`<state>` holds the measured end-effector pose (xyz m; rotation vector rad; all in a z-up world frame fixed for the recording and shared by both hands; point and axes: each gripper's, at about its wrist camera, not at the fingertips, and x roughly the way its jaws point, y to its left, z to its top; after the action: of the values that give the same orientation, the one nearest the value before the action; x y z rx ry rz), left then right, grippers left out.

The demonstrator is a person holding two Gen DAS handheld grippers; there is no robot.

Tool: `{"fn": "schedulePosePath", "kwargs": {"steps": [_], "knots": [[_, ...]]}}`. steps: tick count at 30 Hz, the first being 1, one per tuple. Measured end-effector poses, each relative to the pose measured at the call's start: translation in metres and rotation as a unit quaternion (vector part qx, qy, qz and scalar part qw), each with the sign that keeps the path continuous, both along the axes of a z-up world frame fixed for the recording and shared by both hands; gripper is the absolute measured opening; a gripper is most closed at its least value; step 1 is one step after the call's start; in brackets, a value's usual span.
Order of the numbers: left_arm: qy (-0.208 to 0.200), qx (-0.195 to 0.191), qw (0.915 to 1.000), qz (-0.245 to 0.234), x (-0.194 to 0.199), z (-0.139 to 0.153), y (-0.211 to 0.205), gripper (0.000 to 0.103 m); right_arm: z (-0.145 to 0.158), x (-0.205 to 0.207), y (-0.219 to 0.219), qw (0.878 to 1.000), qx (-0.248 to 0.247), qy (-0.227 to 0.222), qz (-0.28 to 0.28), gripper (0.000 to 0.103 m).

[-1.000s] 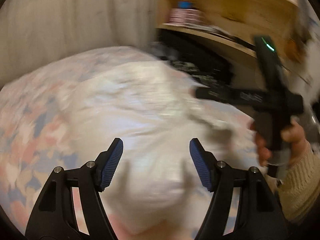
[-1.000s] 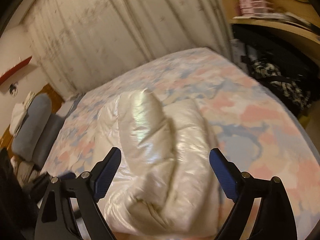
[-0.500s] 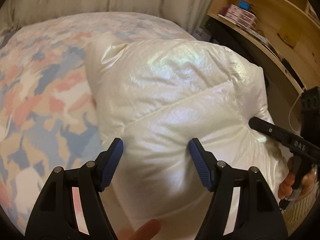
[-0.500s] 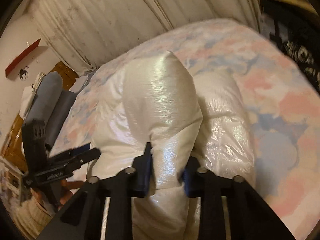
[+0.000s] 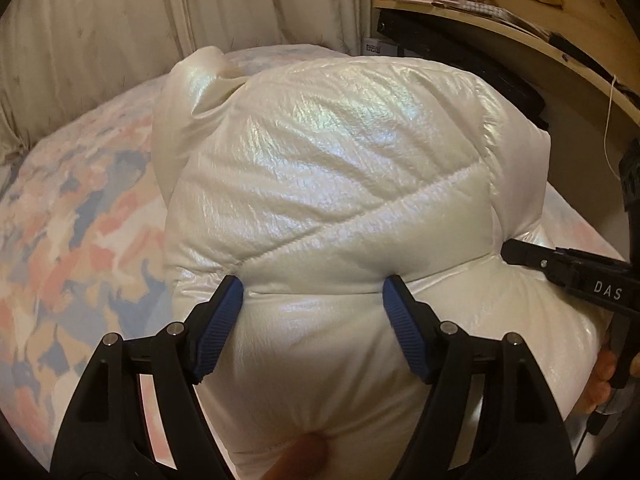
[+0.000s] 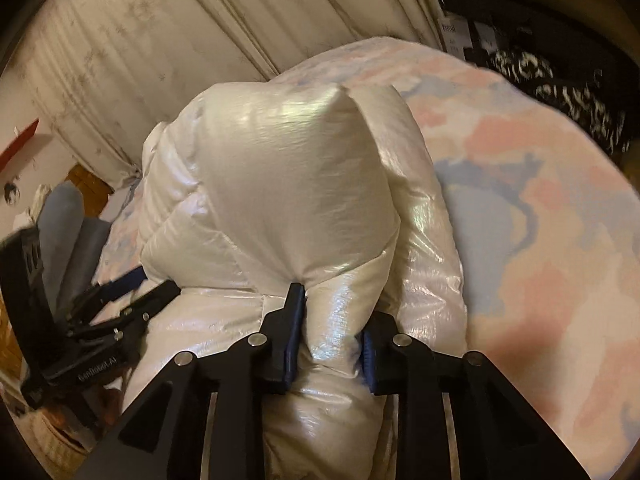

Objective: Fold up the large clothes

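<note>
A puffy pearl-white down jacket point(image 5: 340, 168) lies bunched on the bed and also fills the right wrist view point(image 6: 288, 184). My left gripper point(image 5: 314, 320) is open, its blue pads pressed against a thick fold of the jacket that bulges between them. My right gripper point(image 6: 328, 336) is shut on a raised fold of the jacket and holds it up. The right gripper also shows at the right edge of the left wrist view point(image 5: 568, 276); the left gripper shows at the left of the right wrist view point(image 6: 120, 312).
The bed has a pink, blue and white patterned sheet point(image 6: 540, 208) point(image 5: 72, 216). Cream curtains point(image 5: 120, 32) hang behind it. A wooden shelf point(image 5: 520, 20) with small drawers and dark items stands at the right. Grey cushions point(image 6: 68, 224) lie at the left.
My right gripper closed on a fold of the jacket and lifted it. My left gripper moved in until the jacket bulges between its open pads.
</note>
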<state>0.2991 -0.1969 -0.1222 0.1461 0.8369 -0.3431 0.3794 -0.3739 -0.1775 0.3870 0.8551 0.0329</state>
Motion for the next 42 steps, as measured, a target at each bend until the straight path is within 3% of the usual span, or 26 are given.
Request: {"fn": "schedulePosePath", "kwargs": {"steps": [5,7,14,20,25,32,35,42], "knots": [[-0.013,0.001,0.9999,-0.002,-0.001,-0.002,0.004,0.075,-0.002,0.013,-0.006,1.0,0.004,0.009,0.0,0.024],[-0.011,-0.008,0.9999,0.001,-0.003,0.001,0.006,0.076,-0.017,0.016,-0.01,1.0,0.014,0.01,-0.001,0.026],[0.037,-0.029,0.9989,0.003,0.001,0.014,0.016,0.076,0.002,0.013,-0.003,1.0,-0.016,0.013,-0.007,0.043],[0.096,-0.066,0.9928,0.026,-0.002,0.034,0.032,0.076,0.034,0.0,0.007,0.999,-0.032,0.014,-0.007,0.073],[0.093,-0.059,0.9934,0.033,-0.012,0.054,0.044,0.076,0.072,-0.014,0.027,0.998,-0.059,-0.001,0.011,0.089],[0.108,-0.087,0.9898,0.03,-0.027,0.086,0.071,0.076,0.125,-0.028,0.059,0.995,-0.1,-0.008,0.022,0.098],[0.127,-0.108,0.9856,0.03,-0.031,0.092,0.083,0.083,0.139,-0.03,0.061,0.994,-0.11,-0.012,0.021,0.101],[0.16,-0.139,0.9772,0.021,-0.027,0.077,0.109,0.084,0.146,-0.024,0.062,0.991,-0.129,-0.008,0.032,0.102]]}}
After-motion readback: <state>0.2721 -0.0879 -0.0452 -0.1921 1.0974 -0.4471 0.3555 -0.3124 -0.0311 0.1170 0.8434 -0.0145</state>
